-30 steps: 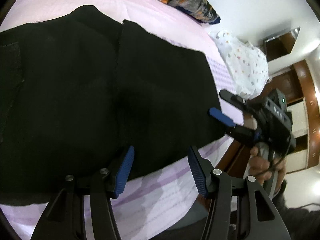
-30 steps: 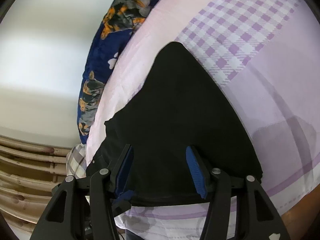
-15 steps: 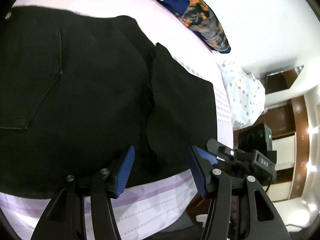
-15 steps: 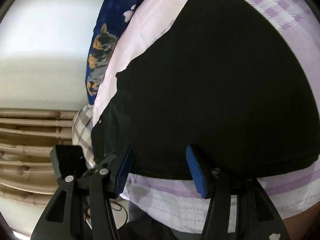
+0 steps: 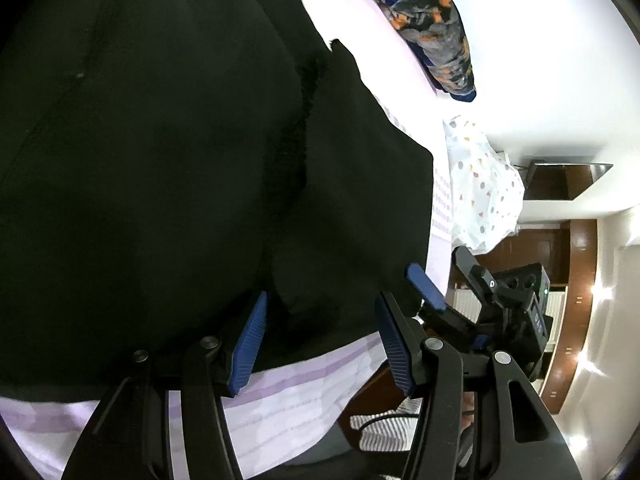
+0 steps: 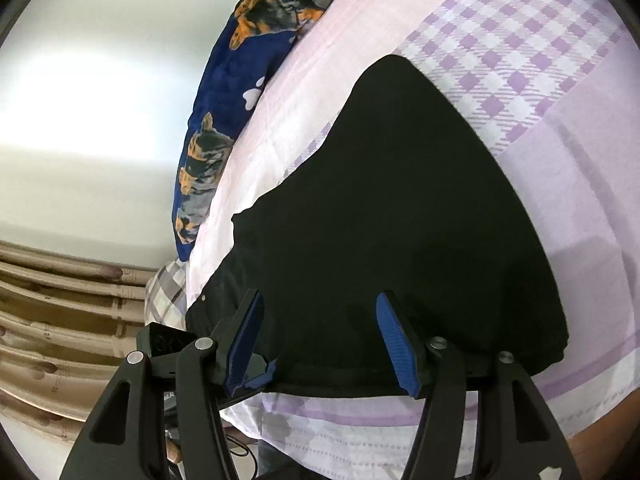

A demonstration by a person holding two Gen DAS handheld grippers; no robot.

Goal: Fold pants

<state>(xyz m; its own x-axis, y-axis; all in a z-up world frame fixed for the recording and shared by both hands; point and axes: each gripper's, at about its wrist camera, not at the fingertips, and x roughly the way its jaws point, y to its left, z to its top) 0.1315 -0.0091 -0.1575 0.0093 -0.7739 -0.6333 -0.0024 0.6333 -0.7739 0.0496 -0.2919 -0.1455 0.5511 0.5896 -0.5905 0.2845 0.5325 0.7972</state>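
Left wrist view: black pants [image 5: 168, 168] lay flat on the lilac bedsheet [image 5: 288, 404], filling the left and centre of the frame.
Left gripper [image 5: 320, 344] stood spread above the pants' near edge, gripping nothing. Right gripper [image 6: 320, 344], in its own view, was likewise spread, its jaws having just widened, with cloth beneath them but unpinched. A blue patterned pillow [image 6: 224, 120] lay at upper left beyond the pants.

We see black pants [image 5: 168, 168] spread flat on the bed, filling the area ahead of the left claw [image 5: 320, 344], near hem edge just under its tips. A frayed seam runs up the middle. Ahead of the right claw [image 6: 320, 344], they [image 6: 400, 220] taper to a rounded corner.
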